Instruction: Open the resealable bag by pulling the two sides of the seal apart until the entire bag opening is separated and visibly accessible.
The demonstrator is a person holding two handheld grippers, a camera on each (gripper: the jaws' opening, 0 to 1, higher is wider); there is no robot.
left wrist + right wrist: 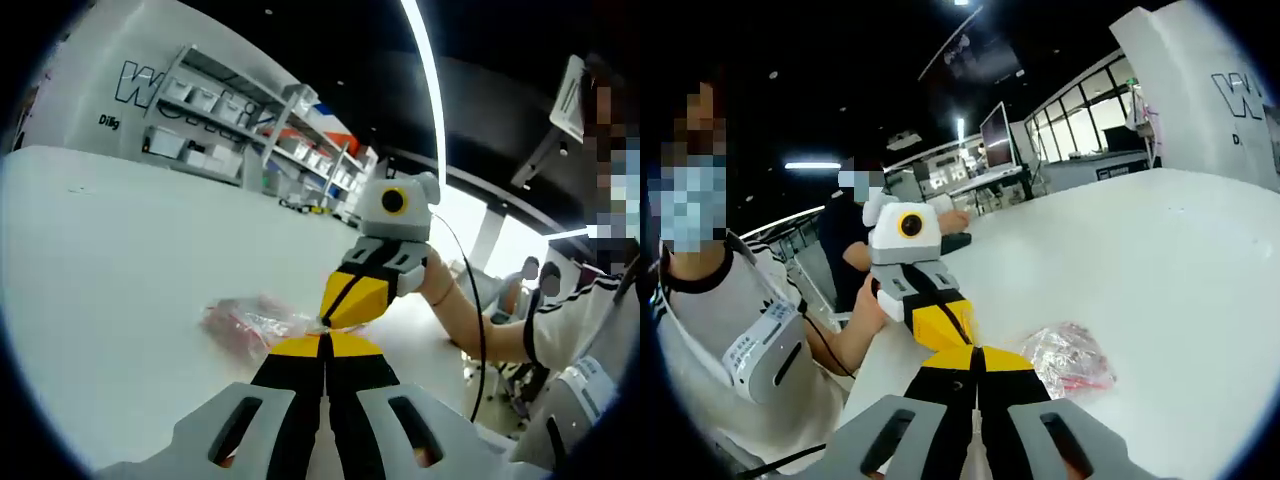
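A clear resealable bag (248, 322) with red contents lies on the white table (110, 250). Its crumpled upper edge reaches the spot where both grippers meet tip to tip. My left gripper (325, 342) rises from the bottom with its black and yellow jaws pressed together on that edge. The right gripper (324, 320) comes in from the right, held by a hand, and its jaws are also pinched on the edge. In the right gripper view the bag (1070, 360) lies right of my right gripper (977, 353), with the left gripper (968, 338) opposite. The seal itself is hidden between the tips.
Metal shelves (250, 120) with bins stand beyond the table's far edge. A person in a white striped shirt (750, 330) stands close behind the grippers, and another person (845, 240) sits further back. Desks with monitors (997, 135) line the windows.
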